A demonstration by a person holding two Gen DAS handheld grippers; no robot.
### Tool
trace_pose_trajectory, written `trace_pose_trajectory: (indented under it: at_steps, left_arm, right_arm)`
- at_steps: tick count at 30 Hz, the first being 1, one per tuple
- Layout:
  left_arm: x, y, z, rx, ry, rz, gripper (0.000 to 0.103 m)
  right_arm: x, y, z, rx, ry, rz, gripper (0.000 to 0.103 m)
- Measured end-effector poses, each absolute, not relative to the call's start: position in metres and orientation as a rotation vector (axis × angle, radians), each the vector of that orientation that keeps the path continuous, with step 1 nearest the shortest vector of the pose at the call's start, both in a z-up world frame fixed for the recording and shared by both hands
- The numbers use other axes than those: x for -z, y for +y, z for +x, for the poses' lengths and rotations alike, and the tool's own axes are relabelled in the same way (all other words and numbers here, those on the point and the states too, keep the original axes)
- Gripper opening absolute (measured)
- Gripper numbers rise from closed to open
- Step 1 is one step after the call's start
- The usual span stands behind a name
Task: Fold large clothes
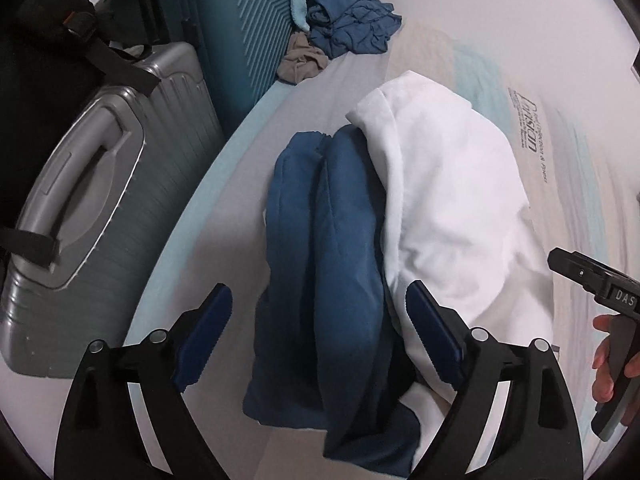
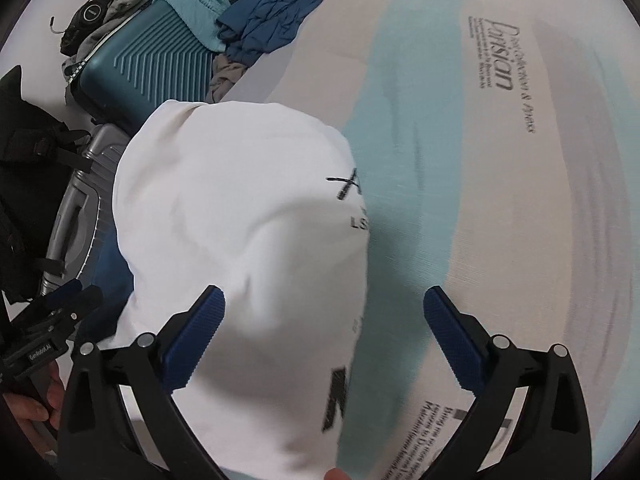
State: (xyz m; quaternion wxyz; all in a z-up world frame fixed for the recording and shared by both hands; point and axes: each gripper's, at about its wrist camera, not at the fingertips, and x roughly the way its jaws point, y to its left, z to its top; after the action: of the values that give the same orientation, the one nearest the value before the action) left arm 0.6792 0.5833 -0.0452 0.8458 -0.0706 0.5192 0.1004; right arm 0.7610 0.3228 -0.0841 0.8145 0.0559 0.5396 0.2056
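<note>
A folded blue garment (image 1: 320, 248) lies on the bed near its left edge. A white T-shirt (image 1: 448, 200) with black print lies beside it, overlapping its right side; it fills the right wrist view (image 2: 240, 240). My left gripper (image 1: 320, 312) is open, its fingers straddling the blue garment's near part. My right gripper (image 2: 324, 312) is open over the white shirt's near right edge; it shows at the right edge of the left wrist view (image 1: 580, 272). The left gripper shows at the right wrist view's left edge (image 2: 68, 300).
A grey suitcase (image 1: 88, 200) and a teal suitcase (image 1: 240, 28) stand by the bed's left side. A crumpled blue garment (image 1: 348, 24) and a brown cloth (image 1: 300, 64) lie at the far end. The printed bedsheet (image 2: 500, 200) stretches to the right.
</note>
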Motion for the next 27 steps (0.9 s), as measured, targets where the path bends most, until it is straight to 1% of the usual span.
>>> trace_pose_trajectory:
  at_steps: [4,6,11,16,21,27]
  left_arm:
    - [0.039,0.577,0.672,-0.218,1.079,-0.156,0.089]
    - [0.033,0.573,0.665,-0.221,1.063,-0.156,0.092]
    - [0.006,0.555,0.625,-0.269,0.980,-0.165,0.097]
    - [-0.027,0.511,0.553,-0.325,0.893,-0.145,0.097]
    - [-0.045,0.434,0.458,-0.390,0.861,-0.072,0.097]
    - [-0.062,0.355,0.355,-0.474,0.864,-0.080,0.097]
  right_arm:
    - [0.067,0.313,0.744,-0.436,1.115,0.082,0.096]
    - [0.055,0.309,0.733,-0.438,1.083,0.057,0.096]
    - [0.024,0.294,0.696,-0.398,0.992,0.019,0.096]
    - [-0.010,0.261,0.634,-0.391,0.864,0.022,0.096]
    - [-0.044,0.215,0.542,-0.430,0.748,-0.001,0.096]
    - [-0.059,0.166,0.432,-0.504,0.716,-0.103,0.096]
